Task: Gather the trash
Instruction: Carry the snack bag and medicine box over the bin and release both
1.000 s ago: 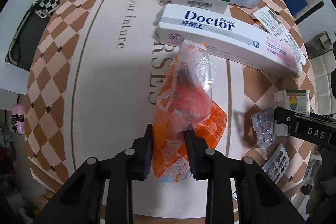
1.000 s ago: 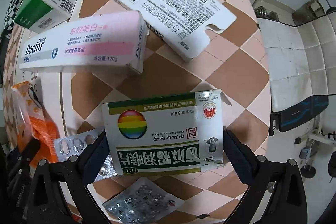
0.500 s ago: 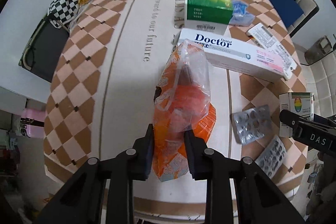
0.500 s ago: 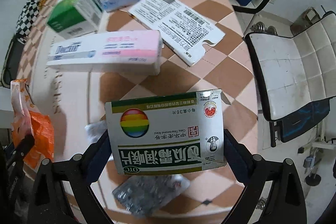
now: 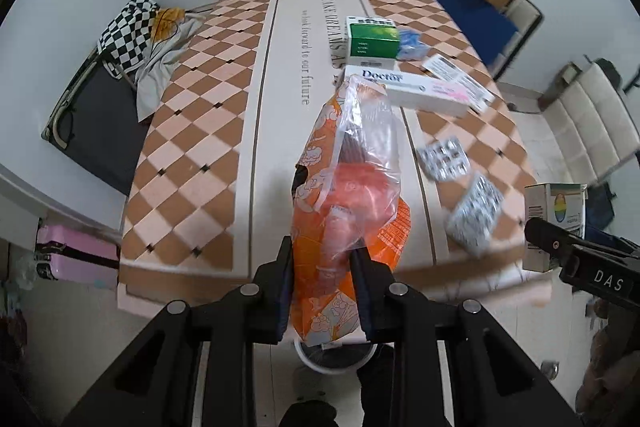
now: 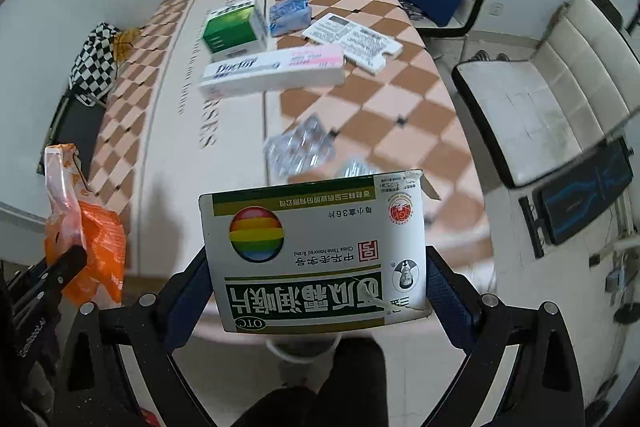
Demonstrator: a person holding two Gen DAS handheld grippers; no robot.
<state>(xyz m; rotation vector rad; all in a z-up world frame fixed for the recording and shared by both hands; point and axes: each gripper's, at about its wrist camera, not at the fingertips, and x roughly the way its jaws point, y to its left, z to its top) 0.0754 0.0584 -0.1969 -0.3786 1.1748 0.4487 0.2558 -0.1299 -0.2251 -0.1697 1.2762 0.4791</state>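
Gripping a crumpled orange-and-clear plastic bag point(image 5: 344, 211), the left gripper point(image 5: 323, 283) holds it above the table edge; the right gripper point(image 6: 316, 283) clamps a white-and-green cardboard medicine box point(image 6: 316, 251). Two pieces collected; toothpaste carton point(image 6: 272, 73), green box point(image 6: 234, 27) and blister packs point(image 5: 442, 159) remain on the checkered table point(image 5: 192, 131).

We are seeing an orange cartoon-printed bag point(image 5: 320, 319) under clear film, a white and green box point(image 6: 316, 251) showing a rainbow ball, and the bench point(image 5: 192, 131) wearing brown-and-peach diamonds around a cream stripe.
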